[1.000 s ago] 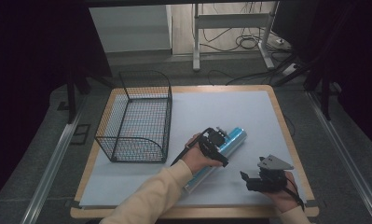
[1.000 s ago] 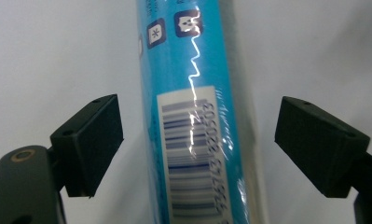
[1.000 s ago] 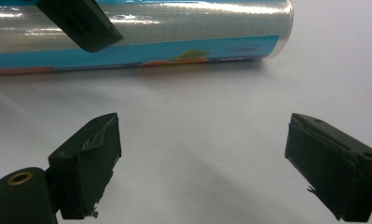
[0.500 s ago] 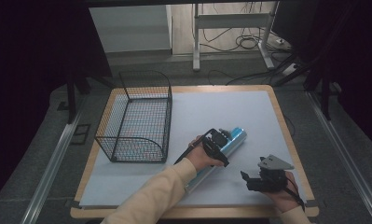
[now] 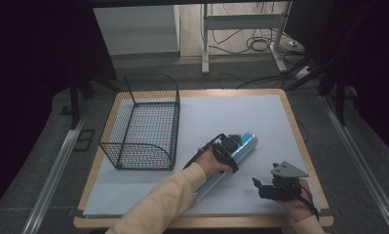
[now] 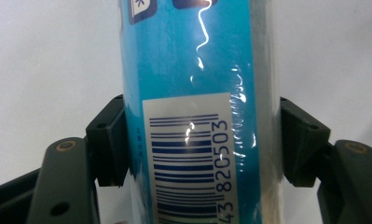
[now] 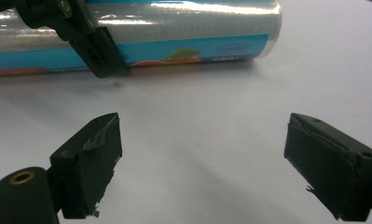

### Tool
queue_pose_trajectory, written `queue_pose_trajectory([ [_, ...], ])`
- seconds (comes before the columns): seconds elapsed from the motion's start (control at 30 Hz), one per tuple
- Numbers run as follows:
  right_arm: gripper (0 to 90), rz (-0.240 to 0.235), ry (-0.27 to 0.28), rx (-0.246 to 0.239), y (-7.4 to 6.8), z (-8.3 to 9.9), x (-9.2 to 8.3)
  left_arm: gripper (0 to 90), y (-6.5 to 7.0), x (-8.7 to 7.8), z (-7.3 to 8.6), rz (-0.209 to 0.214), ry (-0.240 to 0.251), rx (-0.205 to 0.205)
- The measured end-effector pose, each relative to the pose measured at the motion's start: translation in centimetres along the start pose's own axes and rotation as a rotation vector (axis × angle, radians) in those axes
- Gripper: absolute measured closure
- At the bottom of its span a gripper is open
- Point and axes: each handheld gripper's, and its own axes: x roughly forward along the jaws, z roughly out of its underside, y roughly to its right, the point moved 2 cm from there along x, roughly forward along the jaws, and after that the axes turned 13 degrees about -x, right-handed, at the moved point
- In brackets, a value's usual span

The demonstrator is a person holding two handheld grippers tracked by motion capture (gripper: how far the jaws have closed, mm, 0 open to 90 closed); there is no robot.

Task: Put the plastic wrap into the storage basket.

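Now, left gripper [image 6: 200, 140]: jaws closed against both sides of the blue roll [image 6: 193, 84];
right gripper [image 7: 202, 163]: jaws wide apart, holding nothing; roll lies just beyond it on the white table [image 5: 241, 117]

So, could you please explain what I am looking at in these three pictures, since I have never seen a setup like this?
There is no robot here: a person holds a hand tool with two black jaws in each hand. The high view looks down from above the table, which is covered by a pale sheet. On it stand a black wire basket and a long blue and silver tube lying on its side. The other two pictures come from small cameras riding on the tools. The left gripper has its jaws on either side of the tube, pressed against its barcode end, so it appears to be gripping it. The right gripper hangs open above the bare sheet, near the tube, with nothing between its jaws.
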Motion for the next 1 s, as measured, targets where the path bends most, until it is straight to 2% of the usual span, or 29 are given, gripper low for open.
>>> queue_pose_trajectory([
  [0.03, 12.1, 0.001, 0.002, 0.002, 0.0, 0.0, 0.0, 30.9, -0.1, 0.0, -0.1, 0.006, -0.009, -0.008],
  [0.13, 12.1, 0.001, 0.002, 0.002, 0.1, 0.1, 0.0, 31.0, -0.2, -0.2, -0.2, 0.006, -0.028, 0.002],
  [0.37, 12.1, 0.002, 0.002, 0.003, 0.2, 0.1, 0.0, 31.2, -0.4, -1.5, -0.4, 0.018, -0.029, 0.023],
  [1.0, 12.1, 0.004, 0.003, 0.001, 0.2, 0.1, 0.0, 31.5, -1.2, -5.6, -0.8, 0.016, 0.043, 0.055],
])
